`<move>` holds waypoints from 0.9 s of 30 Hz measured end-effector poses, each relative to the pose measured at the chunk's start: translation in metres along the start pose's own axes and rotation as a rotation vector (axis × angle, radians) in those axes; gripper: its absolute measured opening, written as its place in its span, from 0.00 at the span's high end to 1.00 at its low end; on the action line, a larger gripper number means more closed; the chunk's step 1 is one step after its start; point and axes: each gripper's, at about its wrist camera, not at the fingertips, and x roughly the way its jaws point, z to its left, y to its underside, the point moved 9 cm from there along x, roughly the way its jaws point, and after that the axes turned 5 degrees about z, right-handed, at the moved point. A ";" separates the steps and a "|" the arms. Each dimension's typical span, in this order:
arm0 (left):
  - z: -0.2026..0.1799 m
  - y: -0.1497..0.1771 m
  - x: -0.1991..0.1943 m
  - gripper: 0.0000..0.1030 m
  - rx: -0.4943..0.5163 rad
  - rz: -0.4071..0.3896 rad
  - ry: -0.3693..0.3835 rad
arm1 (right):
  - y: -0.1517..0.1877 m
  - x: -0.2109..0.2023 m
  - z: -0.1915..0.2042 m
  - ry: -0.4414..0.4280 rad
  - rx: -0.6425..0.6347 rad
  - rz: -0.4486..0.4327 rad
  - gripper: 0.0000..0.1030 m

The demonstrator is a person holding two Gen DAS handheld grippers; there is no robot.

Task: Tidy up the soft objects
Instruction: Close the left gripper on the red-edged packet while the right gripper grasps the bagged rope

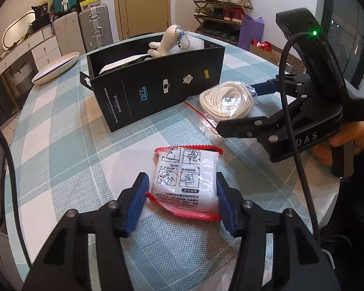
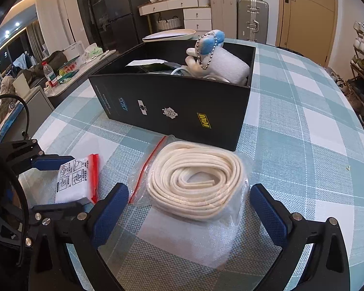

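A white packet (image 1: 182,177) with red edges and printed pictures lies flat on the checked tablecloth. My left gripper (image 1: 183,194) is shut on it, one blue pad against each side. In the right wrist view the packet (image 2: 72,181) sits at the left, between the left gripper's fingers (image 2: 53,162). A coil of cream cord (image 2: 196,181) in a clear zip bag lies in front of the black box (image 2: 182,106). My right gripper (image 2: 189,189) is open, its pads wide of the coil on both sides. A white and blue plush toy (image 2: 206,48) sticks out of the box.
A shallow white dish (image 1: 55,69) stands on the table behind the box. The table's curved edge runs along the left and right. Beyond it are suitcases (image 1: 93,24), a shoe rack (image 1: 220,4) and a counter with bottles (image 2: 49,72).
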 end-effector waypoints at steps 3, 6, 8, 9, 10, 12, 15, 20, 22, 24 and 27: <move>0.002 -0.003 -0.004 0.52 -0.012 -0.017 0.001 | -0.002 0.001 0.001 0.010 -0.004 -0.003 0.03; 0.005 -0.005 -0.007 0.52 -0.025 -0.028 -0.001 | -0.002 0.002 0.000 0.033 -0.008 -0.003 0.07; 0.007 -0.006 -0.007 0.52 -0.032 -0.030 -0.003 | -0.003 0.003 0.001 0.040 -0.013 -0.003 0.07; 0.009 -0.007 -0.007 0.52 -0.035 -0.030 -0.004 | -0.003 0.003 0.002 0.046 -0.017 -0.002 0.08; 0.010 -0.007 -0.006 0.52 -0.039 -0.030 -0.004 | -0.003 0.003 0.002 0.049 -0.022 -0.002 0.08; 0.011 -0.008 -0.006 0.52 -0.042 -0.029 -0.006 | -0.003 0.003 0.004 0.055 -0.035 -0.005 0.13; 0.010 -0.007 -0.006 0.52 -0.047 -0.031 -0.008 | -0.004 0.003 0.006 0.055 -0.050 -0.011 0.19; 0.011 -0.007 -0.008 0.52 -0.050 -0.037 -0.008 | -0.004 0.001 0.010 0.040 -0.071 -0.024 0.33; 0.012 -0.008 -0.009 0.52 -0.054 -0.042 -0.010 | -0.003 0.000 0.011 0.030 -0.083 -0.030 0.38; 0.014 -0.008 -0.011 0.52 -0.061 -0.048 -0.013 | -0.002 -0.001 0.012 0.020 -0.087 -0.034 0.43; 0.018 -0.010 -0.014 0.52 -0.074 -0.061 -0.016 | -0.003 -0.003 0.016 0.005 -0.094 -0.039 0.46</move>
